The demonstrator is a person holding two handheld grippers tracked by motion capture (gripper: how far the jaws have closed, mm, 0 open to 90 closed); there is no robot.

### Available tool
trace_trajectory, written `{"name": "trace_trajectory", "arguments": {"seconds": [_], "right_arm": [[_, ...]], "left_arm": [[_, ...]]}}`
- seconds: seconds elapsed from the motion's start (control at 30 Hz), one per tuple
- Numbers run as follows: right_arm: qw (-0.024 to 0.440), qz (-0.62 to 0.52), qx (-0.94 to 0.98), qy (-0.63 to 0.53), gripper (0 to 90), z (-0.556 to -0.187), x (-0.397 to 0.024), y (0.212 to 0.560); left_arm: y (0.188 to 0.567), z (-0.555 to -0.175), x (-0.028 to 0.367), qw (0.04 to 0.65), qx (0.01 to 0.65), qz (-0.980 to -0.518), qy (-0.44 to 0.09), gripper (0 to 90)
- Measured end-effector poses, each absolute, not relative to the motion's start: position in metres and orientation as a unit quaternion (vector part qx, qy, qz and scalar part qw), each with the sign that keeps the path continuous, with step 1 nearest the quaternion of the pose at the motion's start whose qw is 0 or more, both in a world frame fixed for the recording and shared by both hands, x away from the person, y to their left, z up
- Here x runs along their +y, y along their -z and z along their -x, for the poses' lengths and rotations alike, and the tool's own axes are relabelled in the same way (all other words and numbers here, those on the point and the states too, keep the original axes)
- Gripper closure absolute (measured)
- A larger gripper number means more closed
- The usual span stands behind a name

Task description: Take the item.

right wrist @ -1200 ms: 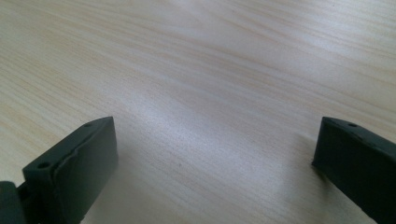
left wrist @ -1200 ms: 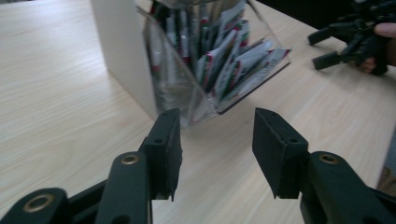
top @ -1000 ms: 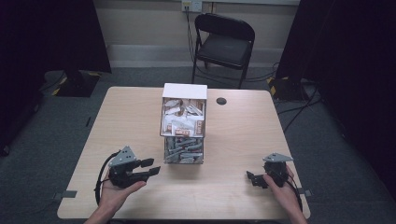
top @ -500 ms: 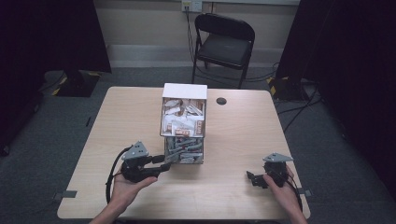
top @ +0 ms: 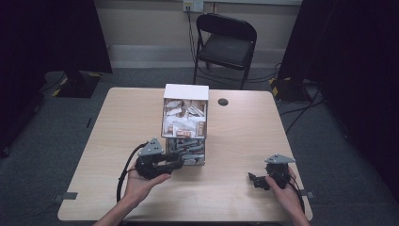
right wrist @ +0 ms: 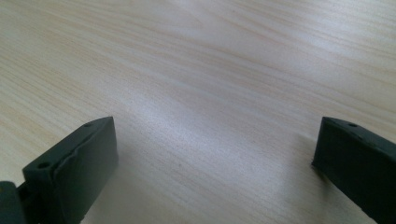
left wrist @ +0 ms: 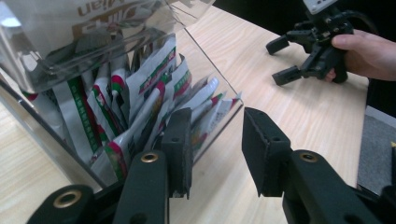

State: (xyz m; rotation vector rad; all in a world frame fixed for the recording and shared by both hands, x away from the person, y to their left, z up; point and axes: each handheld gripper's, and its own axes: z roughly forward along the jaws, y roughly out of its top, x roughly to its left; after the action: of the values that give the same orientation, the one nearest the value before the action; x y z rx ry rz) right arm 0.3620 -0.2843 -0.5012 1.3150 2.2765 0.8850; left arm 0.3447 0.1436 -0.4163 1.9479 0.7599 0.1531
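Note:
A clear dispenser box with a white top stands mid-table, packed with white sachets printed in green and red. My left gripper is at the box's lower open tray. Its jaws have just been closing and are still apart. In the left gripper view the tray's front corner and a few sachet ends sit in the gap, and the pads do not press on them. My right gripper rests open near the front right of the table. Its jaws stand wide over bare wood.
The wooden table has a small black round grommet behind the box. A black folding chair stands beyond the far edge. Dark curtains flank the room, and cables lie on the floor at the right. The right gripper is held off to the side.
My left gripper moved right across the table to the dispenser's lower tray, and its jaws narrowed slightly. The right gripper stayed where it was.

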Motion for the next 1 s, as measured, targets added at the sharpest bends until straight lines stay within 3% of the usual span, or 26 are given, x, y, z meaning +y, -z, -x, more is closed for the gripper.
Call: {"name": "trace_trajectory", "arguments": {"seconds": [0.2, 0.33, 0.73, 1.0], "right_arm": [[0.183, -0.467, 0.807, -0.314, 0.0, -0.362, -0.284, 0.501], [0.183, -0.466, 0.807, -0.314, 0.0, -0.362, -0.284, 0.501], [0.183, -0.467, 0.807, -0.314, 0.0, -0.362, -0.284, 0.501], [0.183, -0.466, 0.807, -0.314, 0.0, -0.362, -0.284, 0.501]], "left_arm": [[0.423, -0.351, 0.141, 0.493, 0.315, -0.808, -0.067, 64.8], [0.429, -0.352, 0.140, 0.488, 0.310, -0.814, -0.065, 71.5], [0.442, -0.361, 0.134, 0.481, 0.313, -0.817, -0.059, 69.3], [0.445, -0.365, 0.137, 0.483, 0.306, -0.818, -0.064, 80.5]]}}
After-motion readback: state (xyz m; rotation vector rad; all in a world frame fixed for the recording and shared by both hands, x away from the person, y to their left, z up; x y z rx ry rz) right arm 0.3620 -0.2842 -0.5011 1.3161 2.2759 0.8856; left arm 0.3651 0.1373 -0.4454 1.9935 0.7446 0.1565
